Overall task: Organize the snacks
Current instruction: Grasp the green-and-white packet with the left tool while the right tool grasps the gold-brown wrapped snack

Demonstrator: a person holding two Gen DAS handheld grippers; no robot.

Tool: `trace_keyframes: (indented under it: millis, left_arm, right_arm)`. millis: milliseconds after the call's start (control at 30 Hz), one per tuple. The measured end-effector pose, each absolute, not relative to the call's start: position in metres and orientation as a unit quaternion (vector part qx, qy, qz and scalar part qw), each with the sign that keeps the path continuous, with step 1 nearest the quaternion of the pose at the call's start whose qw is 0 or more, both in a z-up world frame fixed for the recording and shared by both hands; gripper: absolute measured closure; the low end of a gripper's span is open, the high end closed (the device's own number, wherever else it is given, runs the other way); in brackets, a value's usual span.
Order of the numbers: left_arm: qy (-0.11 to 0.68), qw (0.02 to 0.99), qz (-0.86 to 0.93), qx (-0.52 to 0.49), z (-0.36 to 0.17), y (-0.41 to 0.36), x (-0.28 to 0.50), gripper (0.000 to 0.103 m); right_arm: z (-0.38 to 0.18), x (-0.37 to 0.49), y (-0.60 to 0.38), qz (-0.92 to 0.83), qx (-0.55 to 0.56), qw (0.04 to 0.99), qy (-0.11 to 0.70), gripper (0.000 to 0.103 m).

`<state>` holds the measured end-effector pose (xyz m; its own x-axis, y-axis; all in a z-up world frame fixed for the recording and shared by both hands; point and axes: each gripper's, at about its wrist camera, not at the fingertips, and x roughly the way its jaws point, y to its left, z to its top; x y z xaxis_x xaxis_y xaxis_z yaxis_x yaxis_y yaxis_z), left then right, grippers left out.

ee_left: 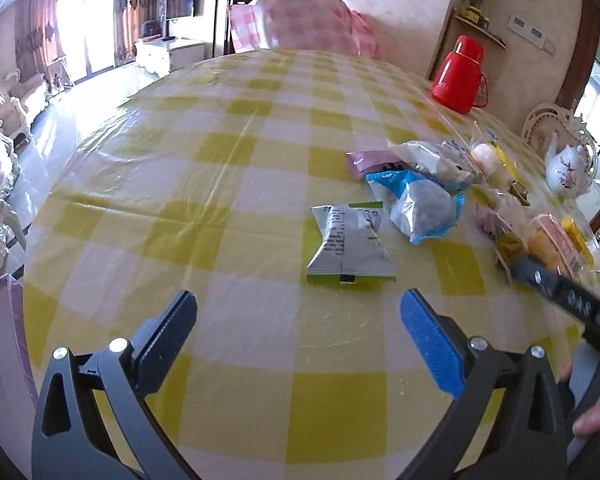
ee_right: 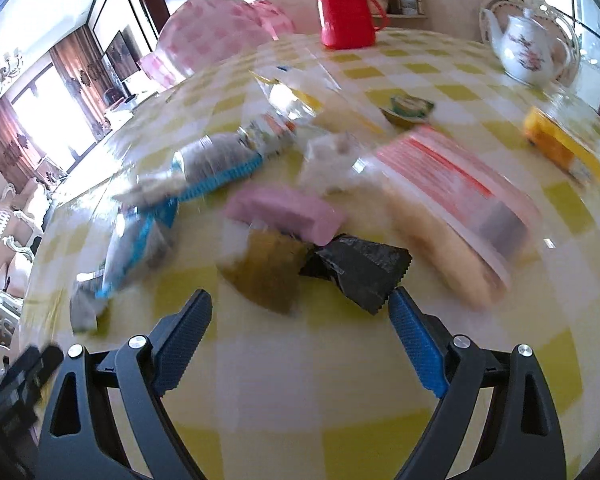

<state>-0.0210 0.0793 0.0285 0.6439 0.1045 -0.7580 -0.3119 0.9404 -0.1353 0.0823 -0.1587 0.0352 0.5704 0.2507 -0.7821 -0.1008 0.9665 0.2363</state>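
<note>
Just above the spread, empty left hand-held gripper (ee_left: 298, 312), a silver-green snack packet (ee_left: 350, 246) is seen flat on the checked tabletop (ee_left: 180, 184). Right of centre, the black wrapper (ee_right: 360, 272) is nearly touched by the wide-open, empty right hand-held gripper (ee_right: 300, 308).

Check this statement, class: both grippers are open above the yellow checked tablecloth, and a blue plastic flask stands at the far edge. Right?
One detail is wrong: the plastic flask is red, not blue, as the right wrist view shows. Left gripper and right gripper are indeed open above the yellow checked tablecloth.
</note>
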Motion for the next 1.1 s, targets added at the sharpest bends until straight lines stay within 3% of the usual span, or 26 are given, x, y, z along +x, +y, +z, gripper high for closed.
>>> trace_keyframes:
  millis: [133, 400, 567, 767, 833, 967, 1067, 1100]
  left_arm:
    - [0.407, 0.897, 0.117, -0.128, 0.026, 0.078, -0.022, 0.001]
    - [0.385, 0.910, 0.106, -0.113, 0.032, 0.061, -0.018, 0.001]
    - [0.390, 0.911, 0.101, -0.090, 0.024, 0.042, -0.011, 0.001]
    - [0.387, 0.910, 0.117, -0.087, 0.024, 0.045, -0.008, 0.001]
    - [0.380, 0.912, 0.127, -0.085, 0.026, 0.046, -0.010, 0.001]
    - [0.380, 0.913, 0.126, -0.084, 0.026, 0.047, -0.010, 0.001]
    - [0.380, 0.912, 0.127, -0.086, 0.026, 0.049, -0.011, 0.001]
    - [0.380, 0.912, 0.128, -0.087, 0.026, 0.050, -0.011, 0.001]
  right_arm:
    - [0.039, 0.098, -0.160, 0.122, 0.090, 0.874, 0.461, 0.018]
    - [0.070, 0.065, -0.256, 0.198, 0.128, 0.892, 0.387, 0.015]
    - [0.064, 0.054, -0.246, 0.205, 0.081, 0.891, 0.397, 0.018]
    - [0.057, 0.063, -0.183, 0.219, 0.010, 0.888, 0.405, 0.026]
    - [0.055, 0.072, -0.174, 0.230, 0.008, 0.886, 0.402, 0.033]
    - [0.051, 0.088, -0.152, 0.247, -0.011, 0.881, 0.403, 0.035]
    - [0.035, 0.102, -0.135, 0.241, -0.039, 0.872, 0.424, 0.045]
    - [0.028, 0.104, -0.130, 0.236, -0.052, 0.870, 0.431, 0.054]
